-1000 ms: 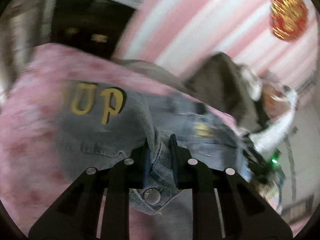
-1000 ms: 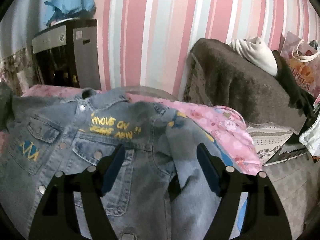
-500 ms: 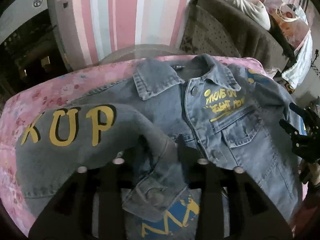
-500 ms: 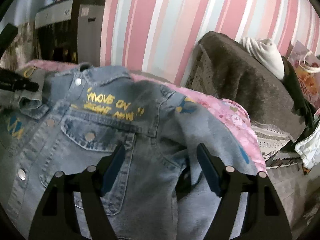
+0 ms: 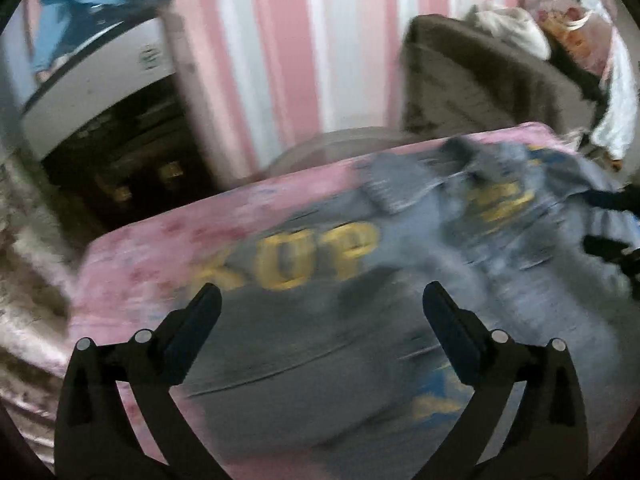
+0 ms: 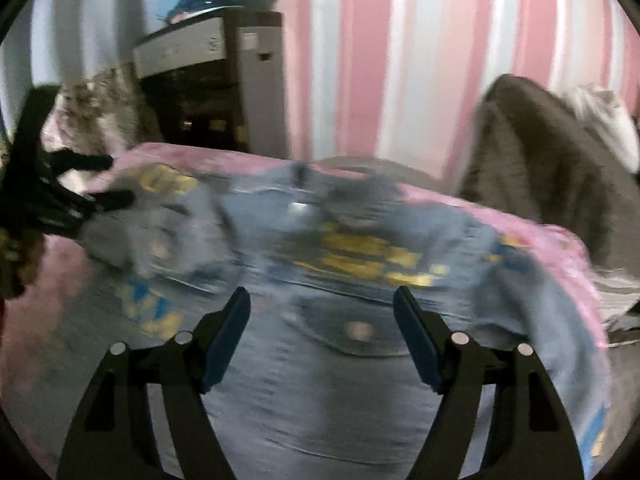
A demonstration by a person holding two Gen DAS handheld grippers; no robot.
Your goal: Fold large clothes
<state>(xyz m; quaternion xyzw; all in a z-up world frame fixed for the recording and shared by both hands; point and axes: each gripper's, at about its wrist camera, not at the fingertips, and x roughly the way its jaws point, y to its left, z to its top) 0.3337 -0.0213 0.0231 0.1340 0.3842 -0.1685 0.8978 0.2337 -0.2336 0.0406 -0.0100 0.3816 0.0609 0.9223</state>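
Pink floral-covered bed carries the garment; striped pink wall beyond the tools, out of play.

Blue denim jacket with yellow lettering lies front-up on the bed, directly ahead of and beneath both tools. Collar sits at the far end from the right tool, hem toward it and out of frame below: long axis runs away from the tool, collar pointing to the wall. Seen from the left tool the same axis slants off to its right, collar far right.

Folded sleeve with large yellow letters lies across the jacket's chest, just ahead of the left tool's tips.

Left tool: jaws opening, wide apart, no cloth between them; the sleeve lies free under and ahead.
Right tool: jaws fairly wide, nothing held; a chest pocket flap shows in the gap, below the tips, apparently not touched.

Risks, as judged:
- Stiff denim may spring back, so the loose sleeve could slide off the chest and undo the fold.
- An open tip dragging across could catch the pocket flap or the sleeve and skew the jacket off axis.
- The other sleeve lies near the bed's edge to the right tool's right; a poor grab could pull it over.
- Both views are blurred; seams are hard to place.
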